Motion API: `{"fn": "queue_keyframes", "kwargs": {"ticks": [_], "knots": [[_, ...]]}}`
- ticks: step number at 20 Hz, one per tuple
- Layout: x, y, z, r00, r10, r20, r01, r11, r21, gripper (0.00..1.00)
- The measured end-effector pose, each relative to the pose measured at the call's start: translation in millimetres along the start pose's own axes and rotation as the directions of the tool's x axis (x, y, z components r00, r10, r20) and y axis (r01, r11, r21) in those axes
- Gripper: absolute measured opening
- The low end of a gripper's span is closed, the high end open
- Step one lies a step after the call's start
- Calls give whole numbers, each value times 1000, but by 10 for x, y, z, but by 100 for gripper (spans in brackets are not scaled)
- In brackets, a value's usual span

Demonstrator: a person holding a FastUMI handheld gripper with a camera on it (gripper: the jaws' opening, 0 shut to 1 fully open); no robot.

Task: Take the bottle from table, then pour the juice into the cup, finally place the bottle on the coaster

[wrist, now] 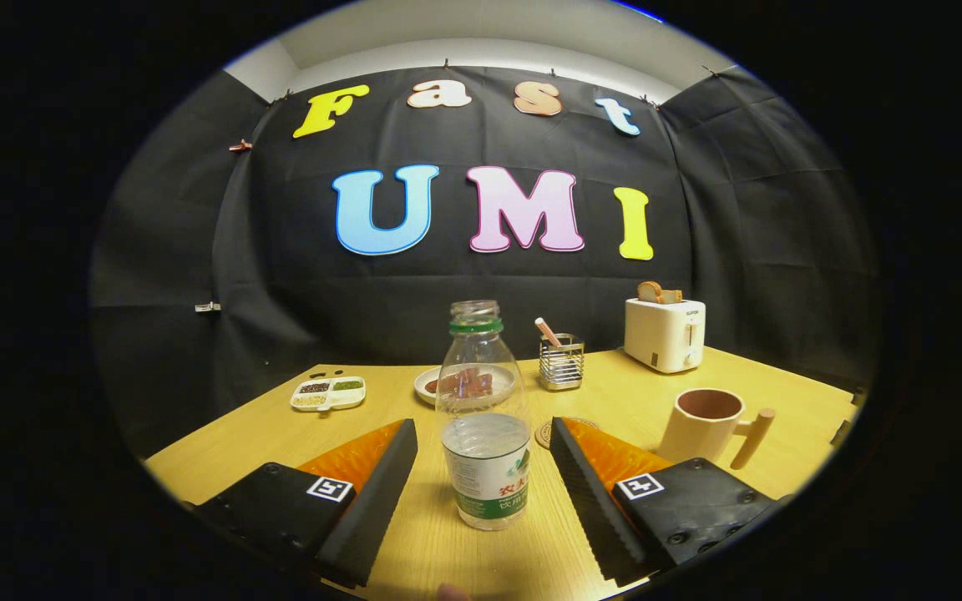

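Observation:
A clear plastic bottle with a green neck ring, no cap and a white-green label stands upright on the wooden table, between my fingers. My gripper is open; each finger stands a little apart from the bottle's sides. A cream cup with a wooden handle sits just beyond the right finger. A round cork coaster lies flat behind the bottle, partly hidden by the right finger.
Beyond the bottle are a small plate with brown pieces, a wire holder with a stick, a white toaster with bread, and a divided white dish at the left. The table's edges fall off at both sides.

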State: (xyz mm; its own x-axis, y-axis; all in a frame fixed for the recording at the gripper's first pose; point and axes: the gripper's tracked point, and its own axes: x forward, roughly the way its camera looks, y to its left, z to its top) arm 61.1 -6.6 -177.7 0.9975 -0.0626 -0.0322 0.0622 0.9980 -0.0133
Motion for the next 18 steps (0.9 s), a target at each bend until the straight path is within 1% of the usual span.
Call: {"fn": "queue_keyframes", "kwargs": {"ticks": [5, 8, 10, 11, 12, 18], "knots": [[192, -10, -132, 1000, 13, -3, -13, 1000, -10, 98], [265, -38, -192, 1000, 14, -9, -14, 1000, 3, 98], [296, -77, -222, 1000, -2, -11, 2, 1000, 8, 99], [309, -34, -217, 1000, 9, -5, -8, 1000, 17, 98], [288, -40, -212, 1000, 3, -3, -3, 1000, 12, 77], [255, -26, -164, 999, -17, -31, 17, 1000, -5, 76]]}}
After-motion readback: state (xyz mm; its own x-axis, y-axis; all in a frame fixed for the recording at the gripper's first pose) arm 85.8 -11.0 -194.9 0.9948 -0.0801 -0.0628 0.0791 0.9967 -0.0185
